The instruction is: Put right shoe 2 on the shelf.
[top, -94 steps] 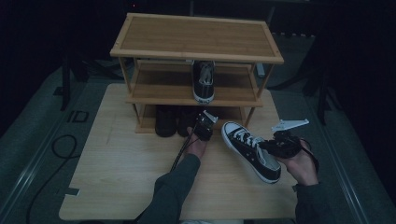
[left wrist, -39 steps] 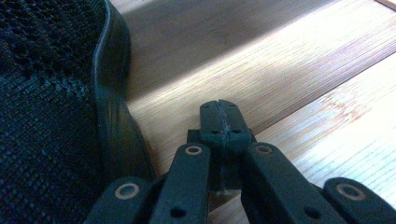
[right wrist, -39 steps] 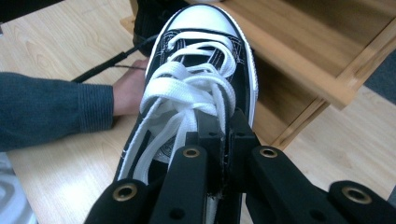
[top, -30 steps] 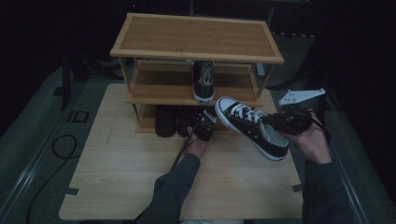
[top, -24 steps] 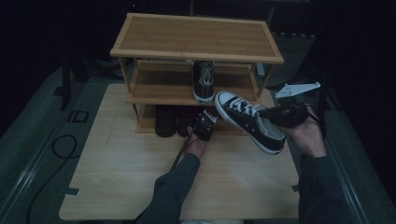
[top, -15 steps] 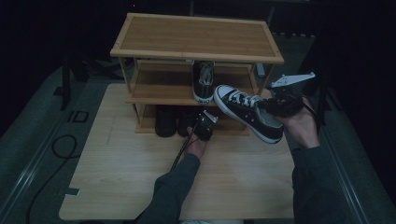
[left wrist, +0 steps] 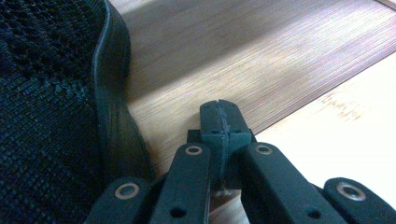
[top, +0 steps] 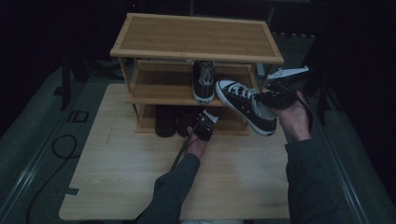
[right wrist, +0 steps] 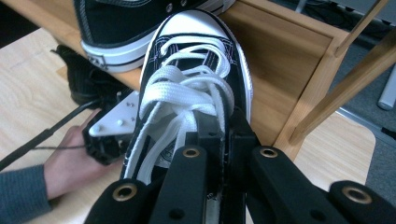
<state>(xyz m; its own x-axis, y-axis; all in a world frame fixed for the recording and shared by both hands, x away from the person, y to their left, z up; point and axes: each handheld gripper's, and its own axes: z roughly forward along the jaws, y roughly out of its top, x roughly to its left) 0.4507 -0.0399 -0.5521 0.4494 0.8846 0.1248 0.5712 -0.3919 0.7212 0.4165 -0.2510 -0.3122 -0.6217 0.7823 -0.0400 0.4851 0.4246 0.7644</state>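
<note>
Right gripper (right wrist: pixel 219 135) clamped on black laced sneaker (top: pixel 245 105) with no readable brand, held by the shelf (top: pixel 196 51); left gripper (left wrist: pixel 219 126) closed, empty.

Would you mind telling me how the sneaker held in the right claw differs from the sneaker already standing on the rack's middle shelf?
The held sneaker hangs in the air, clamped in the right claw; the shelved sneaker rests on the middle shelf, untouched. The held sneaker lies slantwise with its white toe toward the rack, while the shelved one sits straight, heel facing outward. Both are black canvas lace-ups with white soles, seemingly a pair.
</note>
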